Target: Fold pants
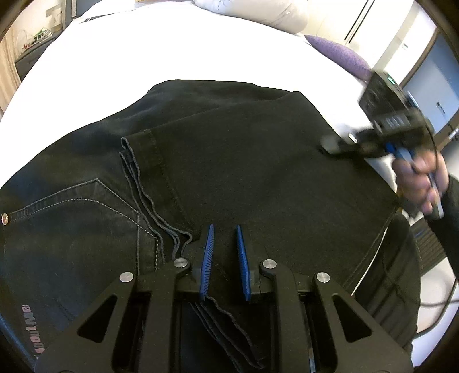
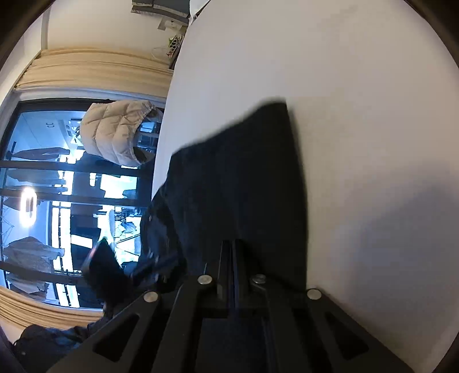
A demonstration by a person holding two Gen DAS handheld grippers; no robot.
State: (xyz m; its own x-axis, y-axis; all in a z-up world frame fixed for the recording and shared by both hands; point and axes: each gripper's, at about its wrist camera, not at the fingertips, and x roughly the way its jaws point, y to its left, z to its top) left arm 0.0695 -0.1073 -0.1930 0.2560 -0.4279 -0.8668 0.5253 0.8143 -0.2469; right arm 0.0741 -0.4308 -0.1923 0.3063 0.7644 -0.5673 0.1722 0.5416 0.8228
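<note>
Black jeans (image 1: 229, 160) lie folded on a white bed (image 1: 172, 51), leg hems (image 1: 134, 160) laid over the seat with its back pocket (image 1: 80, 212). My left gripper (image 1: 225, 229) hovers open just above the jeans near the hems, its blue pads (image 1: 207, 258) apart with nothing between them. My right gripper (image 1: 330, 143), blurred, touches the jeans' right edge. In the right wrist view the right gripper (image 2: 233, 244) has its fingers pressed together on the jeans (image 2: 243, 178); whether cloth is pinched between them is not clear.
A white pillow (image 1: 258, 11) and a purple cushion (image 1: 341, 54) lie at the far side of the bed. A window with beige curtains (image 2: 94, 74) and a hanging puffer jacket (image 2: 117, 132) are beyond the bed edge.
</note>
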